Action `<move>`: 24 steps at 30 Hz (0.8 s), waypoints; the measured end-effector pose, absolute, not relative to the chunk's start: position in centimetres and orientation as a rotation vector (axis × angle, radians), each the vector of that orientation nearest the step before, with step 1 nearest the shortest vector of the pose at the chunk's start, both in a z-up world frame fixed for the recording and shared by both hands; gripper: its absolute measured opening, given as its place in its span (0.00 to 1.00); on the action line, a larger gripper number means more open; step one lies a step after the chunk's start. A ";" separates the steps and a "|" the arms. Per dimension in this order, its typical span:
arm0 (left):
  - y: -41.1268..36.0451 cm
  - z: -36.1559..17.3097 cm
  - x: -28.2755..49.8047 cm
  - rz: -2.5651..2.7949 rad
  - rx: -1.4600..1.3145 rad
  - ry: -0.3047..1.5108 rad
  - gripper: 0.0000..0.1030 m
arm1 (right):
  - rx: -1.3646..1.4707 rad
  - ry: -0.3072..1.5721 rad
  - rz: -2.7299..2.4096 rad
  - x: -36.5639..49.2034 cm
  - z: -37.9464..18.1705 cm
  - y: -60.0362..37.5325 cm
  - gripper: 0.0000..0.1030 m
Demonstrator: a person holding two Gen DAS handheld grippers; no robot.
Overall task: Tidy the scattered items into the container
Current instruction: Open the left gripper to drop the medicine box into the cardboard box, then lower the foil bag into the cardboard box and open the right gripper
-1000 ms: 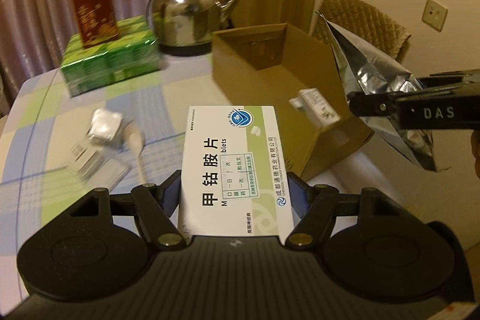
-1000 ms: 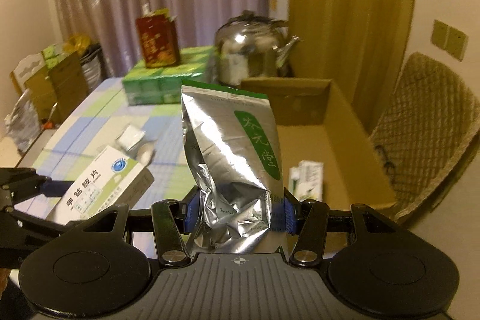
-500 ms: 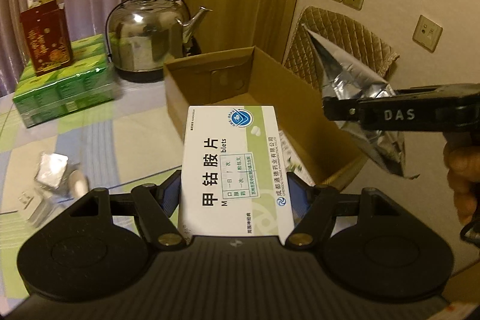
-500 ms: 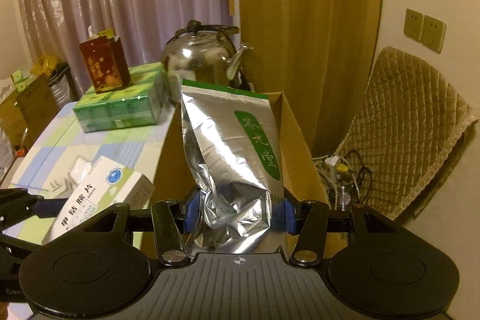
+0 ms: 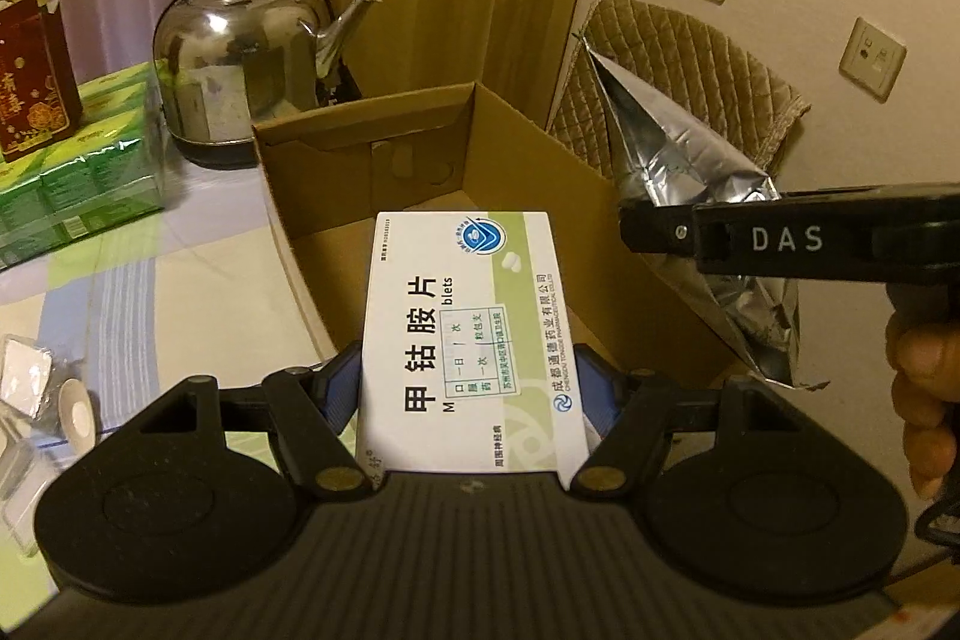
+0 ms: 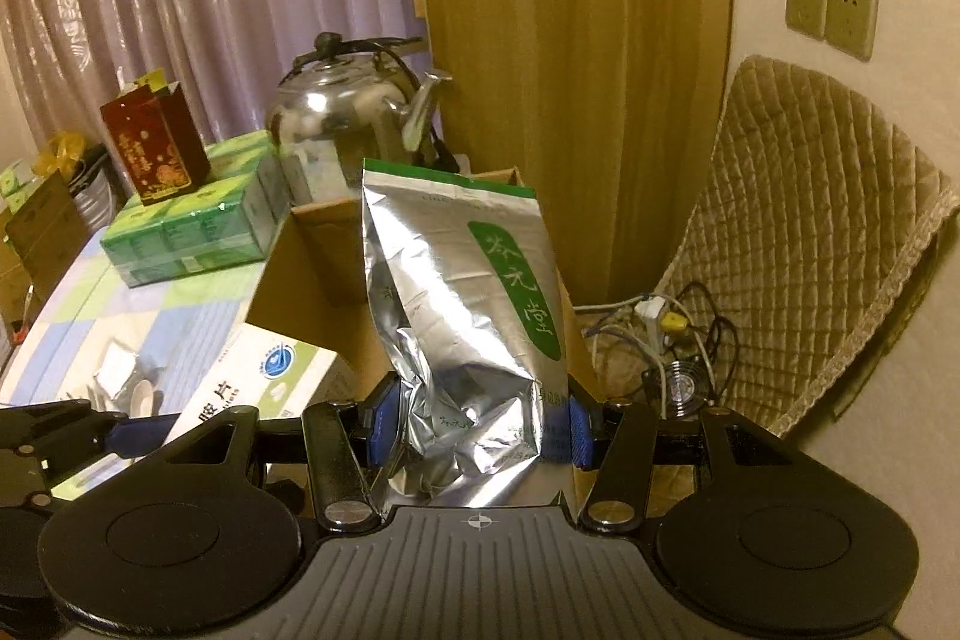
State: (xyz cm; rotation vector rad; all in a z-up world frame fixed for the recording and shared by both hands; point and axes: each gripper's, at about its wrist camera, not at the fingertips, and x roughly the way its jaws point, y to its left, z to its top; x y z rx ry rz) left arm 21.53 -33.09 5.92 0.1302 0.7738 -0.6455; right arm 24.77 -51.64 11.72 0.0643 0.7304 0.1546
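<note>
My left gripper (image 5: 471,388) is shut on a white and green medicine box (image 5: 468,334) and holds it over the near part of the open cardboard box (image 5: 510,136). My right gripper (image 6: 477,415) is shut on a silver foil tea bag (image 6: 462,316) with a green label, held upright above the box's right wall (image 6: 312,292). The bag (image 5: 678,160) and the right gripper's finger (image 5: 780,238) show at the right of the left wrist view. The medicine box (image 6: 264,382) shows at the lower left of the right wrist view.
A steel kettle (image 5: 240,58) stands behind the box. Green packs (image 5: 78,166) with a red carton (image 5: 30,76) on top sit at the back left. Small foil packets (image 5: 24,382) lie on the checked tablecloth at the left. A quilted chair (image 6: 810,232) and cables (image 6: 660,334) are beyond the table's right edge.
Both grippers have moved right and forward with their loads, from over the tablecloth to over the cardboard box. The small white box seen inside it earlier is now hidden.
</note>
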 end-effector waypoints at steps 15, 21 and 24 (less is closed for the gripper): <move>-34.7 4.3 23.1 -0.666 0.121 0.782 0.63 | 0.070 0.733 0.165 26.1 11.1 -52.0 0.49; -33.2 5.2 22.9 -0.653 0.105 0.752 0.65 | 0.068 0.735 0.170 25.9 11.0 -51.6 0.49; -32.0 5.5 22.8 -0.637 0.100 0.753 0.65 | 0.062 0.738 0.175 25.7 11.0 -51.3 0.49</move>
